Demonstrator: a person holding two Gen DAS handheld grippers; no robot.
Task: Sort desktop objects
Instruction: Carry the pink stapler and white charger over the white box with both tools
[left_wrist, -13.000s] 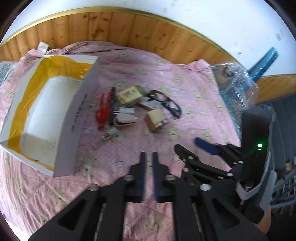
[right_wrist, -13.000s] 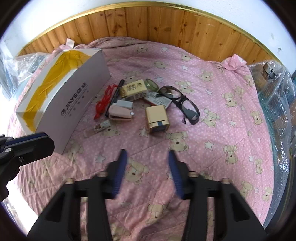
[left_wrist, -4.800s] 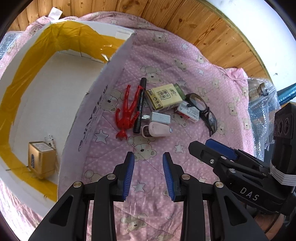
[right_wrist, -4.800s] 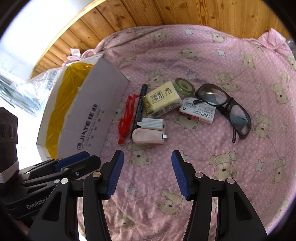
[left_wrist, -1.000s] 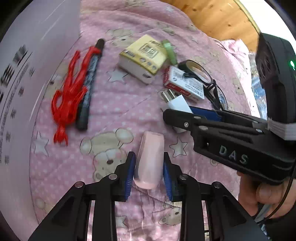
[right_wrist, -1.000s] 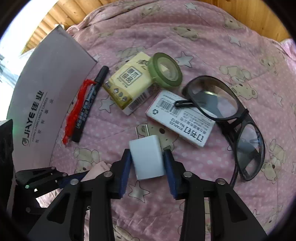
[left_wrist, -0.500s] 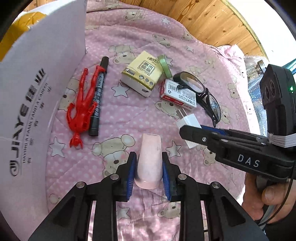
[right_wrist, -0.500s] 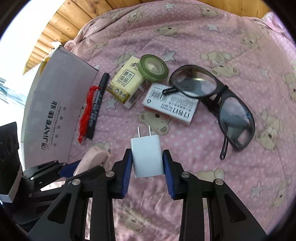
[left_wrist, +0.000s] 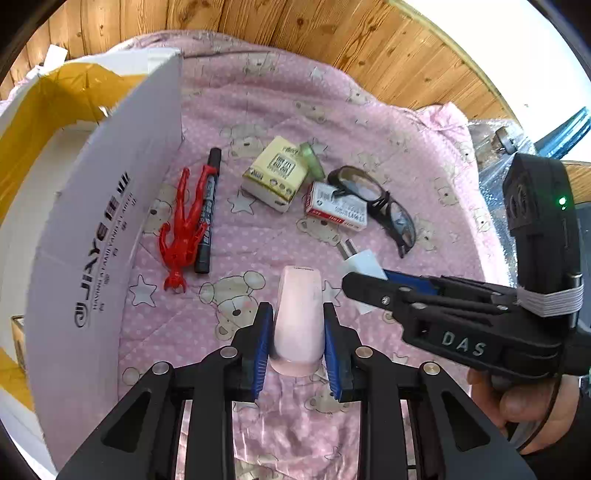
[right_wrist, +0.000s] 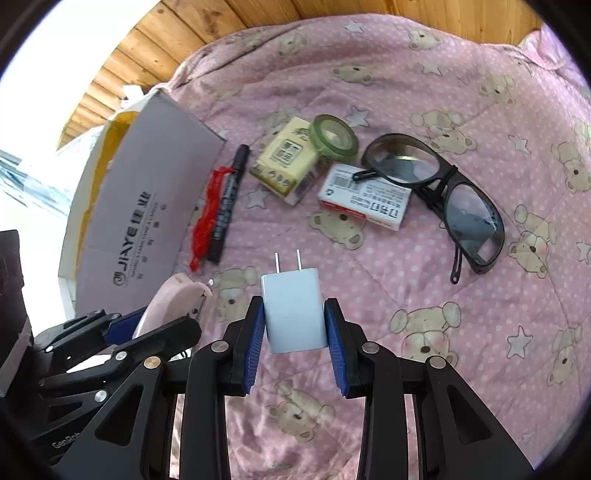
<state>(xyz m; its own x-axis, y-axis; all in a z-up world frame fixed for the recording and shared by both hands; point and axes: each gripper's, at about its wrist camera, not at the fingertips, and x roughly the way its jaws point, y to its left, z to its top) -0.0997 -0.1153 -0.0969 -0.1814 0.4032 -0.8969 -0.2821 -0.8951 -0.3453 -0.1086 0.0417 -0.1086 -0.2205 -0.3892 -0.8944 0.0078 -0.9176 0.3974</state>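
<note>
My left gripper (left_wrist: 298, 343) is shut on a pale pink oblong case (left_wrist: 298, 314), held above the pink bear-print cloth. My right gripper (right_wrist: 295, 332) is shut on a white plug charger (right_wrist: 293, 308) with its two prongs pointing away; the charger also shows in the left wrist view (left_wrist: 364, 264). On the cloth lie a red figure (left_wrist: 183, 221), a black marker (left_wrist: 208, 206), a yellow box (left_wrist: 275, 173), a green tape roll (right_wrist: 333, 137), a staples box (right_wrist: 365, 197) and dark glasses (right_wrist: 436, 188). The white carton (left_wrist: 99, 236) stands open at the left.
A small gold box (left_wrist: 16, 338) sits inside the carton, mostly hidden by its wall. A wooden panel wall (left_wrist: 332, 40) curves behind the cloth. Bubble wrap (left_wrist: 495, 166) lies at the right edge. A person's hand (left_wrist: 524, 410) grips the right tool.
Both grippers have risen and drawn back from the cloth with the pink case and the charger in them. The carton's open top has come further into the left wrist view.
</note>
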